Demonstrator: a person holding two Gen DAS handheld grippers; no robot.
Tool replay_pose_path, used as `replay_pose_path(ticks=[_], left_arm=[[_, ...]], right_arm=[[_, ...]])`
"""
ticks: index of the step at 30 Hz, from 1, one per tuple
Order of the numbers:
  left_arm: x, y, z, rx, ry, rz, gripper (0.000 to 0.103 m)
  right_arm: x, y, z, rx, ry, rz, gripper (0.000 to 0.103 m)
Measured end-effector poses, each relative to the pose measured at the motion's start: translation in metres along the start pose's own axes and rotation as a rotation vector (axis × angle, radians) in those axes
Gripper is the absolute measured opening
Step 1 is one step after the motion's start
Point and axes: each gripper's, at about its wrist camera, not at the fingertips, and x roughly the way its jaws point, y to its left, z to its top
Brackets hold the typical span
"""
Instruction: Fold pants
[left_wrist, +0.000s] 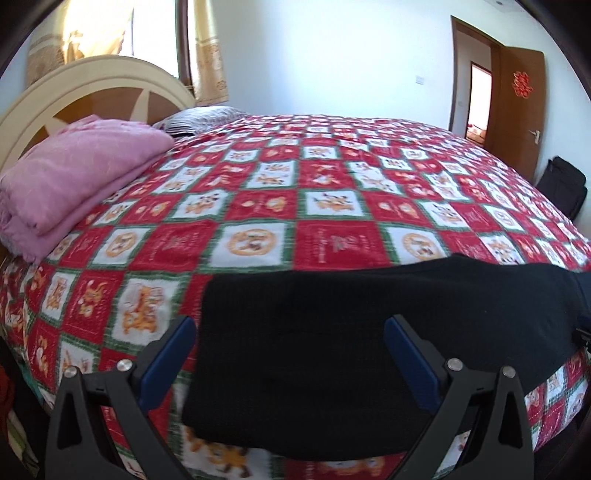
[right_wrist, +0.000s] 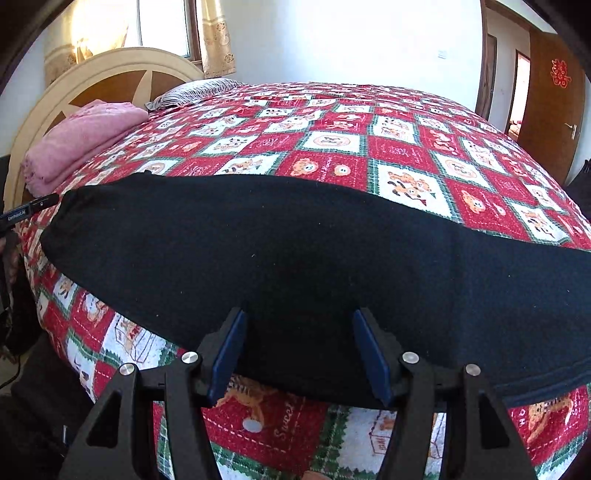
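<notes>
Two pairs of jaws stood spread above one pair of black pants (right_wrist: 295, 258) that lay in a long band along the near edge of the bed (left_wrist: 332, 177). My right gripper (right_wrist: 299, 350) held its blue pads apart, astride the near hem of the cloth, pinching nothing that I could see. My left gripper (left_wrist: 290, 354) was wider open at the pants' left end, one pad over the quilt and the other over the dark fabric, and it too gripped nothing.

Risk lay chiefly in the cloth itself. It looked thick, matte and faintly ribbed like a knit, and seemed already doubled, so a bite at the hem could have caught only the top layer and peeled the fold apart. Closing too deep could have gathered the bedspread as well, since that printed quilt of red, white and green squares lay directly beneath. With the hem so close to the mattress edge, a loose pull could have dragged the pants toward the floor.

Farther back, a soft pink folded blanket (left_wrist: 74, 177) sat by the cream, arched headboard (left_wrist: 96, 77), well apart from my work.
</notes>
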Motion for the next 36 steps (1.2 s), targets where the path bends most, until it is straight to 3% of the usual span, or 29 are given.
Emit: replay_pose_path(ticks=[3, 6, 11, 16, 19, 21, 26, 30, 32, 36], left_arm=[[0.007, -0.006, -0.006, 0.005, 0.015, -0.016, 0.103], [0.014, -0.002, -0.01, 0.031, 0.017, 0.05, 0.103], [0.018, 0.047, -0.008, -0.082, -0.003, 0.086, 0.103], [0.039, 0.064, -0.009, -0.123, 0.058, 0.001, 0.09], [0.054, 0.062, -0.014, -0.144, 0.088, -0.012, 0.094], [0.055, 0.064, -0.018, -0.172, 0.055, -0.008, 0.099], [0.045, 0.066, -0.018, -0.2, 0.048, 0.011, 0.099], [0.021, 0.067, -0.009, -0.185, -0.034, 0.114, 0.098], [0.01, 0.06, -0.002, -0.183, -0.079, 0.103, 0.098], [0.012, 0.029, 0.007, -0.128, -0.056, 0.009, 0.098]], right_arm=[[0.0, 0.0, -0.001, -0.002, -0.011, 0.001, 0.062], [-0.002, -0.001, -0.003, 0.001, -0.025, 0.012, 0.062], [-0.008, -0.001, -0.003, 0.014, -0.052, 0.008, 0.062], [-0.01, 0.005, -0.003, -0.003, -0.071, -0.012, 0.062], [-0.006, 0.005, -0.005, -0.009, -0.055, -0.02, 0.062], [-0.005, 0.006, -0.005, -0.019, -0.047, -0.025, 0.062], [-0.008, 0.001, -0.002, -0.022, -0.02, 0.002, 0.062], [-0.045, -0.044, 0.017, 0.111, -0.1, 0.038, 0.062], [-0.067, -0.075, 0.023, 0.183, -0.157, 0.003, 0.062], [-0.112, -0.165, 0.024, 0.355, -0.217, -0.24, 0.062]])
